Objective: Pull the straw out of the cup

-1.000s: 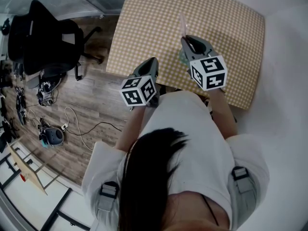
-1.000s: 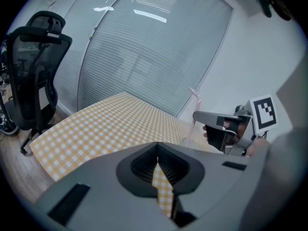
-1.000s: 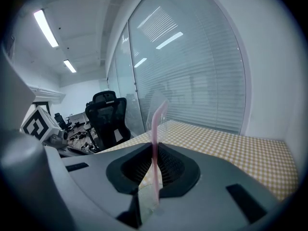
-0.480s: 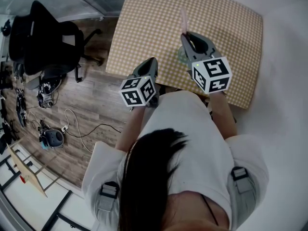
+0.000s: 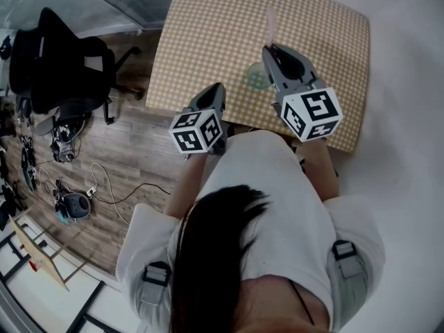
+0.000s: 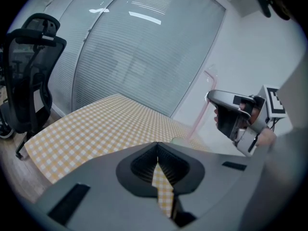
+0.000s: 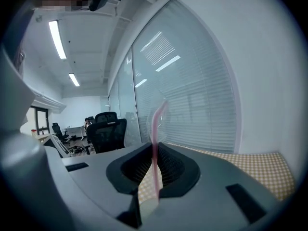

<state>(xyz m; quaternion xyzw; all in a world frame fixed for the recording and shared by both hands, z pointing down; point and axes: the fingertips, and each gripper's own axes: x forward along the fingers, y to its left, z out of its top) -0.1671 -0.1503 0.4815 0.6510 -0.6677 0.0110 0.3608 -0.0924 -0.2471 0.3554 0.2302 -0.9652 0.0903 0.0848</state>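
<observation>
A clear greenish cup [image 5: 257, 76] stands on the yellow checked table [image 5: 208, 26] near its front edge. My right gripper [image 5: 268, 49] hangs just right of and above the cup, shut on a pink bent straw [image 5: 270, 23]. In the right gripper view the straw [image 7: 155, 148] runs upright between the pads of that gripper [image 7: 155, 166]. In the left gripper view the straw [image 6: 198, 114] slants down toward the cup [image 6: 180, 140]; its lower end is hidden. My left gripper [image 5: 215, 90] hovers over the table's front edge, left of the cup, shut and empty [image 6: 158, 160].
A black office chair [image 5: 62, 54] stands on the wooden floor left of the table, with cables and gear [image 5: 73, 200] scattered nearby. A white wall [image 5: 409, 82] borders the table on the right, and glass with blinds [image 6: 144, 47] lies behind it.
My right gripper has risen with the straw, and more of the cup now shows beside it. The left gripper has stayed put.
</observation>
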